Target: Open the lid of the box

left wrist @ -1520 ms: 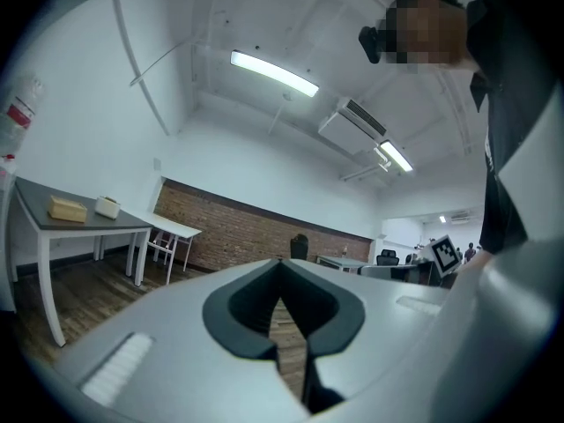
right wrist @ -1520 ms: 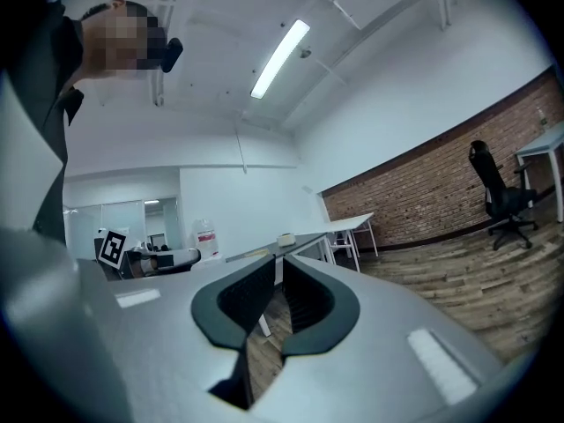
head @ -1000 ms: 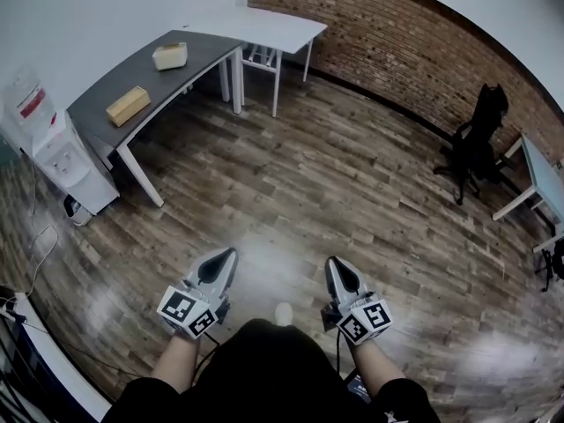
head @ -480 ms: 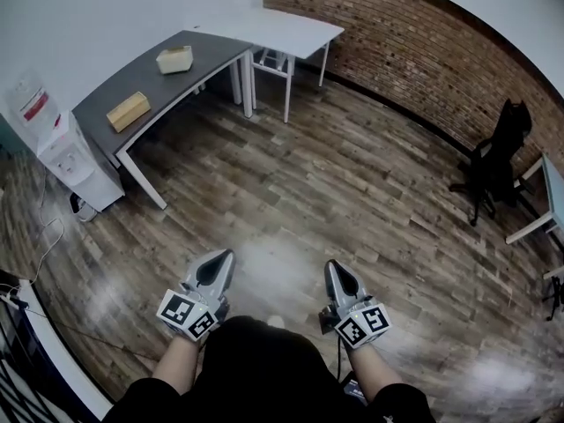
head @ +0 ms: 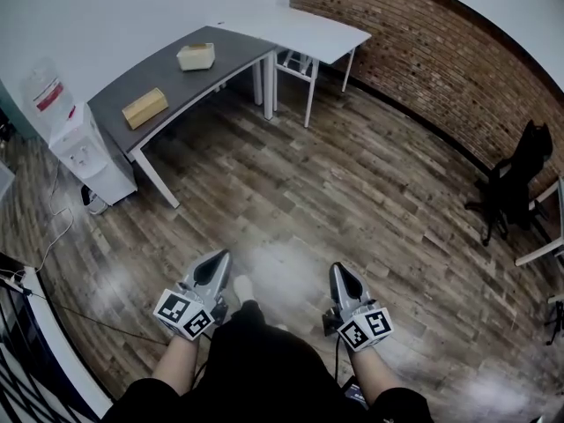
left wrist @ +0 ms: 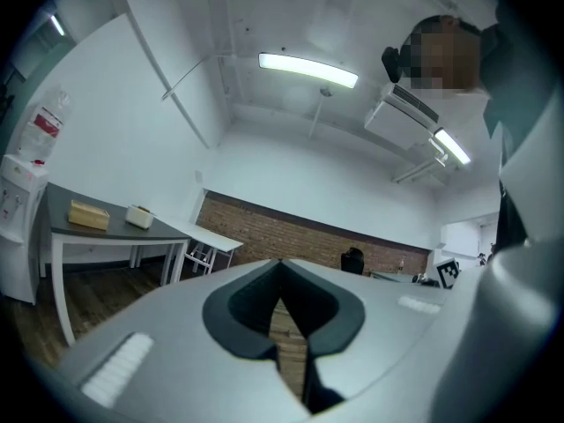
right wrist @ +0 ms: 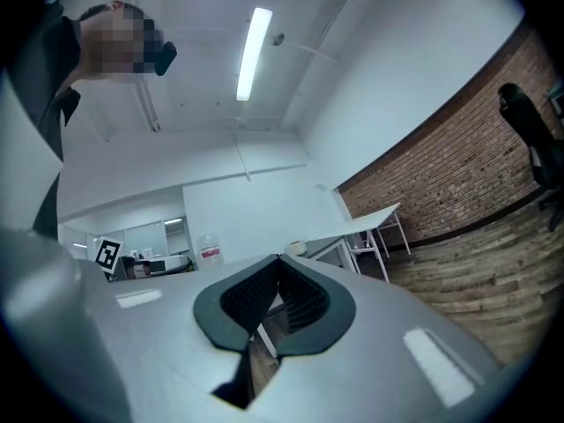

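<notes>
Left gripper (head: pixel 218 260): jaws pressed together, nothing between them.
Right gripper (head: pixel 343 272): same deal, closed and empty.
Boxes: tan box (head: pixel 145 108) near the grey desk's (head: pixel 173 83) left end, pale box (head: pixel 196 56) further along by the back edge. Both are well apart from the grippers.

I see a wood-plank floor (head: pixel 352 201) filling my view. At eleven o'clock a grey desk (head: pixel 172 82) stands against the white wall (head: pixel 106 16), with a white table (head: pixel 308 29) beside it at twelve. A brick wall (head: pixel 423 51) runs from one to three o'clock, a black office chair (head: pixel 520 174) near it. A water dispenser (head: pixel 84 148) stands at ten, strip lights (left wrist: pixel 308 69) overhead
</notes>
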`<action>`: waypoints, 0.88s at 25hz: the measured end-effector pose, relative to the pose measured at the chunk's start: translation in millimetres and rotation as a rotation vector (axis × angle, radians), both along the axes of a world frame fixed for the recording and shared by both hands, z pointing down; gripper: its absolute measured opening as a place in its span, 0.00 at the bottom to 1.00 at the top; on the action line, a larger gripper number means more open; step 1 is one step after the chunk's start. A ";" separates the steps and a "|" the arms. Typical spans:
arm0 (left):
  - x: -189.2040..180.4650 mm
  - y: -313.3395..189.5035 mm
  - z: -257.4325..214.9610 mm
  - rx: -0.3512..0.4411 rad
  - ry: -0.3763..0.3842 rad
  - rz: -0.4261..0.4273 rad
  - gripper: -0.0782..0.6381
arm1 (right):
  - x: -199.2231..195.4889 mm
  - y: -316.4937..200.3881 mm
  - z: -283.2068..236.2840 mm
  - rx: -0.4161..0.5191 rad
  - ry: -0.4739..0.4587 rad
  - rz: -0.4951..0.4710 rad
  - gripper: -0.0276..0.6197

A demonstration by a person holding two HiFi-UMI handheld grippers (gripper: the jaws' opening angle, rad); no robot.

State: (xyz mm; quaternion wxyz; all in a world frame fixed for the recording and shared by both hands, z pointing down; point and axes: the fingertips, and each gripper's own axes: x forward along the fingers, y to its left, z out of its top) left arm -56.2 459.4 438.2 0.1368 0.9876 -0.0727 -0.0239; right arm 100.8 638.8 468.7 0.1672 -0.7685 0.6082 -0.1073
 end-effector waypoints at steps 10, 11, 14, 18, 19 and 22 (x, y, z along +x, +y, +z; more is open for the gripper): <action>48.1 -103.4 1.2 0.033 0.043 -0.056 0.11 | 51.2 -76.4 -18.3 -0.029 0.071 0.033 0.05; 51.1 -115.4 0.4 0.029 0.049 -0.061 0.11 | 55.2 -89.3 -20.3 -0.026 0.077 0.026 0.05; 54.2 -151.1 -1.9 0.018 0.062 -0.077 0.11 | 63.5 -129.6 -25.9 -0.015 0.088 0.002 0.05; 53.4 -197.6 -9.7 0.026 0.066 -0.109 0.11 | 69.8 -184.0 -31.4 -0.013 0.092 -0.039 0.05; 52.8 -207.9 -10.9 0.031 0.064 -0.116 0.11 | 70.6 -196.6 -31.2 -0.016 0.091 -0.051 0.05; 50.4 -235.8 -8.5 0.039 0.056 -0.132 0.11 | 72.2 -230.9 -27.8 -0.027 0.087 -0.081 0.05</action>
